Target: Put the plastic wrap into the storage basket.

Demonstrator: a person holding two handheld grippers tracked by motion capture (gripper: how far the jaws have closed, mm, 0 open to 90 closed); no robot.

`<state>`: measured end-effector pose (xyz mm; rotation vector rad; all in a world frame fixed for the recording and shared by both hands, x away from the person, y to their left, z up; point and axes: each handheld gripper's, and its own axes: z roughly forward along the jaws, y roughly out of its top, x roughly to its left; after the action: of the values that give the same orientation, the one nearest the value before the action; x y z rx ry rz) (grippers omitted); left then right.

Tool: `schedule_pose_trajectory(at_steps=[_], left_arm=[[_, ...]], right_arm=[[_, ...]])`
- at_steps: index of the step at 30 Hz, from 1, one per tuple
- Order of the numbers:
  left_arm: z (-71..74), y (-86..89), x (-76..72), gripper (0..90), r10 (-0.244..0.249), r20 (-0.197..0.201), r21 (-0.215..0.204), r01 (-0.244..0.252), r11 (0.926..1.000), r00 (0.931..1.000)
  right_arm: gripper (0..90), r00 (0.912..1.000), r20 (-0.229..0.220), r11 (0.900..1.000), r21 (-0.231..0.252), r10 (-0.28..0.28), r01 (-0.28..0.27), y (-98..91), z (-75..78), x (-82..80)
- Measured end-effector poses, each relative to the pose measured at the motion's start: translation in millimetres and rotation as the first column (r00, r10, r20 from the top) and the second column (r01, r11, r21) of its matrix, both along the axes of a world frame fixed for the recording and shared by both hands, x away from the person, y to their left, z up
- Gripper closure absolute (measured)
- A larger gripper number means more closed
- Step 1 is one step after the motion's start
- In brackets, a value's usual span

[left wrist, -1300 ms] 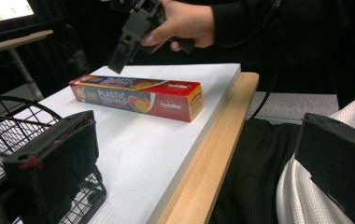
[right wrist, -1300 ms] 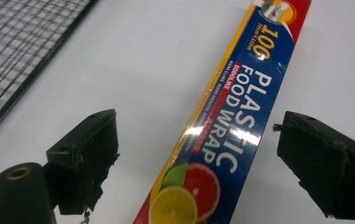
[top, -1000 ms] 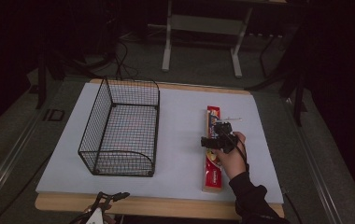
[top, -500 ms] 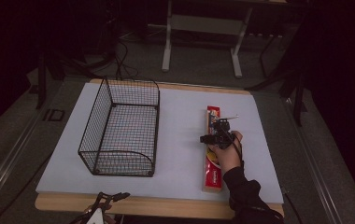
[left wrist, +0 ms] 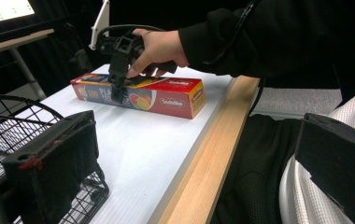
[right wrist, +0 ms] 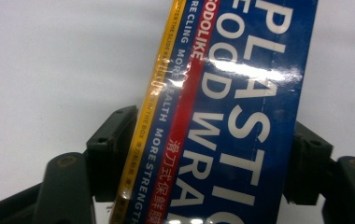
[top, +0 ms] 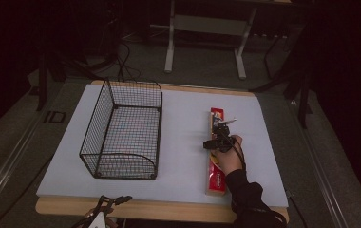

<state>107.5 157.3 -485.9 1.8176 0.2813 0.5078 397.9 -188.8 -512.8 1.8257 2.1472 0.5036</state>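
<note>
Right gripper view shows the right claw [right wrist: 203, 154] has come down astride the wrap box [right wrist: 231, 107], jaws spread, ready to pinch; left claw [left wrist: 189, 177] spread, idle.

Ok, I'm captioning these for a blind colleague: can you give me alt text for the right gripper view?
Close-up of a blue, red and yellow plastic food wrap box lying on a white table, with the right gripper straddling it, one black jaw at each long side. Whether the jaws are pressing the box can't be told.
</note>
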Motion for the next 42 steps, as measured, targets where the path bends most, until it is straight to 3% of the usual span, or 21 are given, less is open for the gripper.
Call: schedule_pose_trajectory(at_steps=[5, 9, 18, 19, 25, 31, 34, 40, 41, 42], left_arm=[[-0.4, -0.4, 0.5, 0.1, -0.001, -0.001, 0.004, 0.001, 1.0, 1.0], [-0.6, -0.5, 0.7, 0.1, -0.001, -0.001, 0.002, 0.001, 1.0, 1.0], [-0.8, -1.0, 0.8, 0.0, -0.004, -0.001, 0.006, 0.004, 1.0, 1.0], [-0.8, -0.9, 0.9, 0.0, -0.004, 0.0, 0.006, 0.004, 1.0, 1.0], [-0.9, -1.3, 0.9, 0.1, -0.006, -0.001, 0.009, 0.006, 0.9999, 1.0], [-1.2, -1.7, 1.4, 0.1, -0.007, -0.001, 0.01, 0.007, 0.9999, 1.0], [-0.9, -1.6, 1.0, 0.1, -0.009, 0.0, 0.008, 0.009, 0.9999, 1.0], [-0.8, -1.6, 1.0, 0.1, -0.011, 0.001, 0.009, 0.011, 0.9999, 0.9999], [-0.8, -1.7, 0.9, 0.1, -0.012, 0.002, 0.009, 0.012, 0.9999, 0.9999], [-0.8, -1.7, 0.9, 0.1, -0.012, 0.002, 0.009, 0.012, 0.9999, 0.9999]], right_arm=[[36.2, 0.9999, -0.013, 0.9996, 0.028, -0.007, 0.007, -4.1, 4.7, 1.9], [37.3, 0.9998, -0.005, 0.9996, -0.016, 0.021, -0.022, -1.8, 8.0, 1.9], [37.7, 0.9963, 0.022, 0.9964, -0.02, 0.083, -0.082, 1.0, 25.4, -0.6], [37.7, 0.9918, 0.042, 0.9923, -0.033, 0.12, -0.119, 3.6, 36.2, -4.1], [37.7, 0.9804, 0.08, 0.9833, -0.044, 0.18, -0.177, 7.6, 56.3, -10.2], [37.8, 0.9756, 0.099, 0.9807, -0.019, 0.196, -0.195, 12.6, 73.7, -12.4], [37.8, 0.9682, 0.131, 0.9771, -0.019, 0.213, -0.212, 21.8, 87.3, -13.6], [37.9, 0.9618, 0.151, 0.9734, -0.015, 0.228, -0.229, 38.3, 102.9, -10.7], [37.9, 0.9556, 0.161, 0.9687, -0.013, 0.247, -0.248, 47.8, 111.7, -10.0], [37.9, 0.9556, 0.161, 0.9687, -0.013, 0.247, -0.248, 47.8, 111.7, -10.0]])
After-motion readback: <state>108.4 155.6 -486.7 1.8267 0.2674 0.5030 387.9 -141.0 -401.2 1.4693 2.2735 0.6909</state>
